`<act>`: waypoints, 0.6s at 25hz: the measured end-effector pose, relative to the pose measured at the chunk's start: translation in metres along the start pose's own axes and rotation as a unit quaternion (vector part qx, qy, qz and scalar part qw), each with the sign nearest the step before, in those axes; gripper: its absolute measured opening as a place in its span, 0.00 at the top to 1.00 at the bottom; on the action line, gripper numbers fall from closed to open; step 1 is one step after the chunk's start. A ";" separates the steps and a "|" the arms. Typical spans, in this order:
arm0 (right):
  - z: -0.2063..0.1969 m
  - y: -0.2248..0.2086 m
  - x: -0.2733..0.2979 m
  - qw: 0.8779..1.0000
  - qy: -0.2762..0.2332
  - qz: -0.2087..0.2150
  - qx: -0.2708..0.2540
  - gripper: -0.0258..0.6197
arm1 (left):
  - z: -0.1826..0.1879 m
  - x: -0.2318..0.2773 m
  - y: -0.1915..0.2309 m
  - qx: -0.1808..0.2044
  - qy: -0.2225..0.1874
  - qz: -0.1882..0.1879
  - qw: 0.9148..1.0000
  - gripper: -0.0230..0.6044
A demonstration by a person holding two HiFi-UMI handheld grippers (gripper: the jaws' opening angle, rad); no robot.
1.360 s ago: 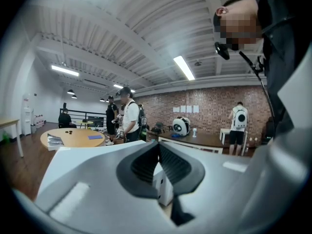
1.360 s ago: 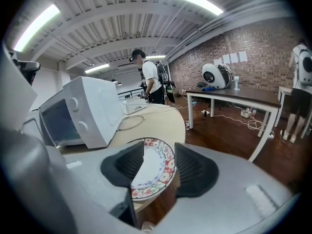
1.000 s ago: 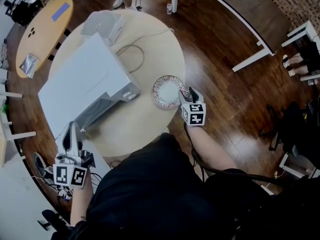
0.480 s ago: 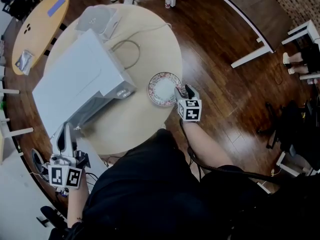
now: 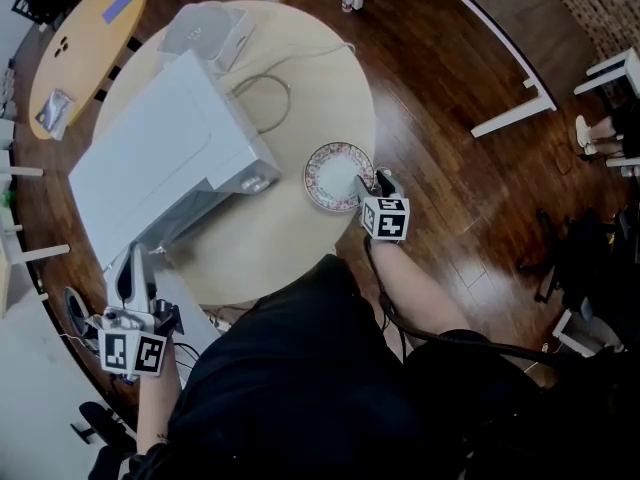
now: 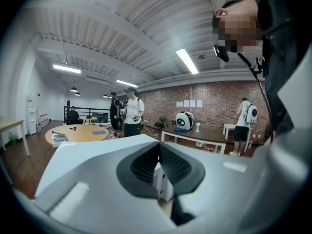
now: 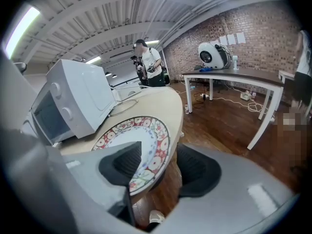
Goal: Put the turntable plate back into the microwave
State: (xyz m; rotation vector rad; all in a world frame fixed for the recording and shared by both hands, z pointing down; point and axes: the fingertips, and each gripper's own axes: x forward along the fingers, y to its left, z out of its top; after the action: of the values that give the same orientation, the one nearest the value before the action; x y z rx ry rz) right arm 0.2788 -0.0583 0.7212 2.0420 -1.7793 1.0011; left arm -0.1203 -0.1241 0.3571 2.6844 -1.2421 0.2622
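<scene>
Straddling the near rim of the round white plate with red floral border (image 7: 141, 145), my right gripper (image 7: 158, 162) has its fingers wide. They have just opened further and the pads are not pressing. Plate lies on round beige wooden table (image 5: 290, 243), just beside white boxy microwave (image 5: 165, 158). Left gripper (image 6: 157, 150) fingers drawn narrow, near microwave's front.

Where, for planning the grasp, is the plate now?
Head view: the plate lies at the right edge of the table, right of the microwave, its rim between the right gripper's jaws, which have just been opening.
</scene>
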 end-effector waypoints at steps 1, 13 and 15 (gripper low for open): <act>-0.001 0.000 0.001 1.000 0.002 0.000 0.003 0.62 | 0.000 0.000 0.000 0.000 0.000 0.001 1.000 0.96; -0.005 -0.003 0.007 0.999 0.006 0.011 0.032 0.61 | -0.001 -0.001 0.002 -0.001 0.005 0.015 1.000 0.96; -0.004 -0.002 0.008 0.999 0.004 0.018 0.032 0.61 | -0.001 -0.002 0.002 -0.001 0.004 0.022 1.000 0.96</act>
State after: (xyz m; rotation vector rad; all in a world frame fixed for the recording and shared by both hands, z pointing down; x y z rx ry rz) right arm 0.2791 -0.0615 0.7298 2.0475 -1.8078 1.0896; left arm -0.1235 -0.1239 0.3576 2.6543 -1.3000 0.2789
